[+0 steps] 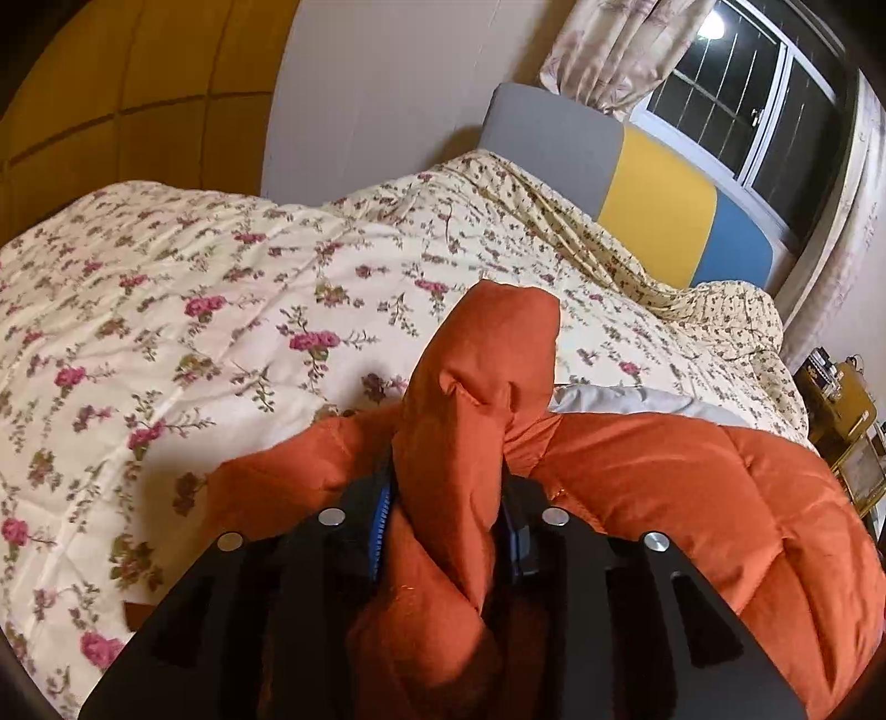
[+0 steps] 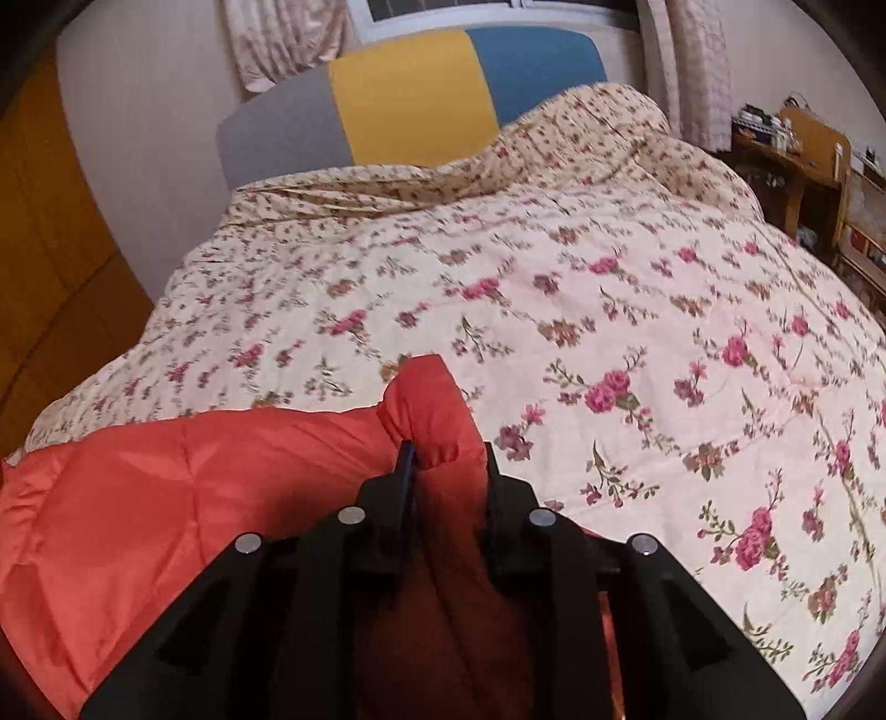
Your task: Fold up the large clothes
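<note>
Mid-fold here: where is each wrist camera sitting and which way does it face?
Left wrist: on the left gripper, facing along its fingers across the floral quilt toward the window; gripper shut on the orange jacket.
Right wrist: on the right gripper, facing the headboard; gripper clamps the jacket too.
Shared: jacket, quilt, headboard, curtains.

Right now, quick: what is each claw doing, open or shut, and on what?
Left claw: shut on a bunched fold of the orange puffer jacket.
Right claw: shut on another part of the orange puffer jacket.
</note>
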Action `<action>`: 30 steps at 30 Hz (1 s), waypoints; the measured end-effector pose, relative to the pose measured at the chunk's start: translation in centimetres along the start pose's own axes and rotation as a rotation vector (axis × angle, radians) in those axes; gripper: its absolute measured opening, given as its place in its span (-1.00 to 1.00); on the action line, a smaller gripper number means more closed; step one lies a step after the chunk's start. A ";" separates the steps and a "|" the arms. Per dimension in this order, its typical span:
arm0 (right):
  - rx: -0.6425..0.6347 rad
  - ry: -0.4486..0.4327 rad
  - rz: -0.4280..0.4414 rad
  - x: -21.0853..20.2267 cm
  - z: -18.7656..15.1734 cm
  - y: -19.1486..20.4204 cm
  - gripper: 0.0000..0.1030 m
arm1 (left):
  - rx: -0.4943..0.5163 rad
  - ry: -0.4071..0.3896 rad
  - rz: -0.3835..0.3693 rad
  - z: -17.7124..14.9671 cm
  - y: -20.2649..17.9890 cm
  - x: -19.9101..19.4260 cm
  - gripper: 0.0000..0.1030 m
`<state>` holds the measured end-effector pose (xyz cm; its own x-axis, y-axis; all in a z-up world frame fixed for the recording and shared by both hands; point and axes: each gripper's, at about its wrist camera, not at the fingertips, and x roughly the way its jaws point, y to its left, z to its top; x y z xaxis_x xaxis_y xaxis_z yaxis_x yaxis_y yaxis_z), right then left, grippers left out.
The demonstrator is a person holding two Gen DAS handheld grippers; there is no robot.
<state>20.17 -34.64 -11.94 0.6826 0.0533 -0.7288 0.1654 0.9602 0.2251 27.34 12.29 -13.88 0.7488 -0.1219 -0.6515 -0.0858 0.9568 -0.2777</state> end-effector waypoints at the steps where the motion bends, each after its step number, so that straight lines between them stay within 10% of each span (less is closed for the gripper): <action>1: -0.005 0.005 -0.012 0.3 -0.1 0.1 -0.54 | -0.002 0.003 0.001 -0.1 0.1 0.2 -0.35; 8: -0.016 0.026 -0.036 1.2 -0.4 0.3 -0.52 | -0.009 0.021 0.006 -0.3 -0.1 0.8 -0.28; 12: -0.015 0.027 -0.038 1.3 -0.3 0.3 -0.50 | 0.010 0.008 0.108 -0.3 -1.1 -1.8 0.26; 19: -0.010 0.024 -0.042 1.2 -0.4 0.2 -0.43 | 0.064 -0.180 0.087 -0.4 -8.0 -9.6 0.45; 26: -0.005 0.026 -0.039 1.1 -0.4 0.1 -0.42 | 0.347 -0.019 0.122 -0.2 -15.9 -1.4 0.45; 30: 0.028 0.032 -0.012 1.2 -0.3 -0.5 -0.41 | 0.334 0.026 0.083 -1.0 -15.0 2.3 0.48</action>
<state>20.64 -35.01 -13.12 0.6573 0.0506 -0.7519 0.1940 0.9528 0.2337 29.69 -2.64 -11.89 0.7312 -0.0429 -0.6808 0.0774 0.9968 0.0203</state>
